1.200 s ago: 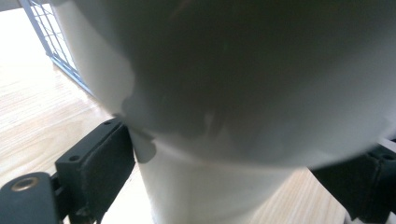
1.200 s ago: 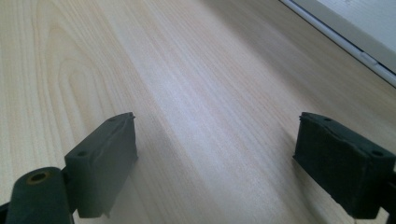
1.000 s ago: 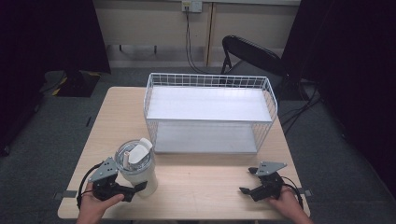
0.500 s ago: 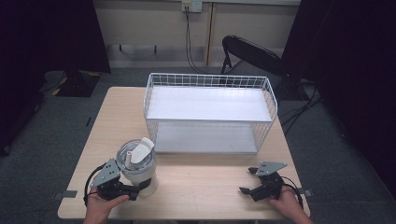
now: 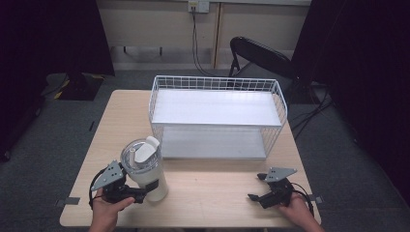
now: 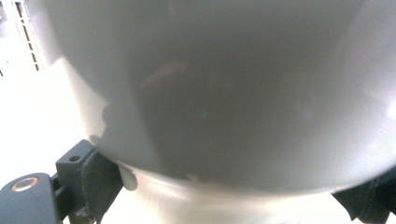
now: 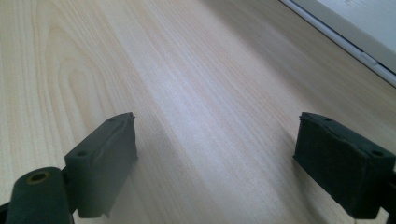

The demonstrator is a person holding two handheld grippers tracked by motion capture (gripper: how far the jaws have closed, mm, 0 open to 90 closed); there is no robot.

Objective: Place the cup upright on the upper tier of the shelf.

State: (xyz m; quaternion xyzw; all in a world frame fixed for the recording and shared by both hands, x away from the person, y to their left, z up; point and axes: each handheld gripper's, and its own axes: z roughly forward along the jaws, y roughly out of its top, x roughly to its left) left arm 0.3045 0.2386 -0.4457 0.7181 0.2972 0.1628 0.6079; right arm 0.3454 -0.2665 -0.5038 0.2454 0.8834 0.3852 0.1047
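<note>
My left tongs (image 5: pixel 140 193) pinch the base of the tumbler (image 5: pixel 144 169) near the desk's (image 5: pixel 212 188) front left corner to steady it upright, while my right tongs (image 5: pixel 258 191) rest spread, idle.

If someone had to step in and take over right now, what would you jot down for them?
Left hand-held gripper: jaws around the base of the tall translucent plastic tumbler with clear lid, which stands upright near the front left of the light wooden table.
Right hand-held gripper: open, holding nothing, low over the table at front right.
White wire basket: nothing in it.
Done: tumbler gripped.
Left, probably: carry it to the basket.
</note>
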